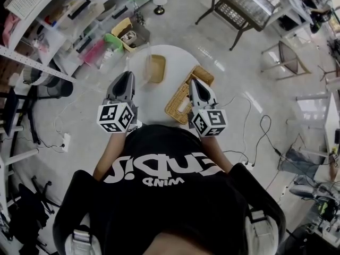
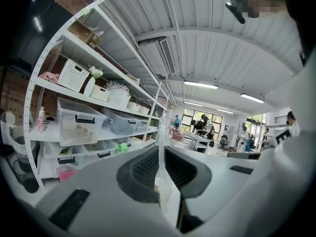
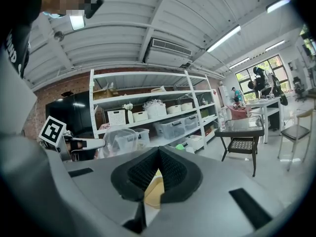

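A round table (image 1: 159, 97) stands directly in front of the person. On its far side lies a small tray (image 1: 155, 68). A wicker basket (image 1: 178, 102) lies to the tray's right, at the table's right edge. The left gripper (image 1: 127, 74) hangs over the table's left edge and the right gripper (image 1: 194, 81) over the wicker basket. Shelving (image 1: 69, 20) runs along the left, beyond the table. A side table (image 1: 241, 4) stands far off to the right, with a chair (image 1: 289, 57) nearer.
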`<state>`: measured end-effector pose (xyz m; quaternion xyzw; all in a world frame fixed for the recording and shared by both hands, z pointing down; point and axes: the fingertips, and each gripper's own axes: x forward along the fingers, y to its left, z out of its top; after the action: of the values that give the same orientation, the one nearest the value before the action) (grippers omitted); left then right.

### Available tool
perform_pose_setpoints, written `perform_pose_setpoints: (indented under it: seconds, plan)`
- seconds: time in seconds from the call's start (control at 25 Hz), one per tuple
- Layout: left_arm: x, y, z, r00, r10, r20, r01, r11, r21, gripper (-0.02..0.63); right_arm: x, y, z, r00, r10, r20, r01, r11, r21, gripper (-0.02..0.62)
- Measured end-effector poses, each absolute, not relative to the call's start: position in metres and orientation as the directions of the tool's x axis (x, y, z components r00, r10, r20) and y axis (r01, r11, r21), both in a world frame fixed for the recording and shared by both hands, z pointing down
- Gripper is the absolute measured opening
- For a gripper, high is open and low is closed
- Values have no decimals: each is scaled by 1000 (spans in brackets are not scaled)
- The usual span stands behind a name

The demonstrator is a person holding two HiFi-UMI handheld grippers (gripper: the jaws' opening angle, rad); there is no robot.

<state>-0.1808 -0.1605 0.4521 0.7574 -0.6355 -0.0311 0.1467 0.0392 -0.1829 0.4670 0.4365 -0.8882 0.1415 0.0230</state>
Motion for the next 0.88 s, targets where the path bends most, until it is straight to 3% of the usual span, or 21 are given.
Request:
perform_pose_setpoints:
  seconds: [0.88]
  plan:
    - [-172, -174, 459, 221, -961, 168, -938, -162, 305, 34, 35, -191, 472, -633, -756, 168, -769, 589, -248, -3]
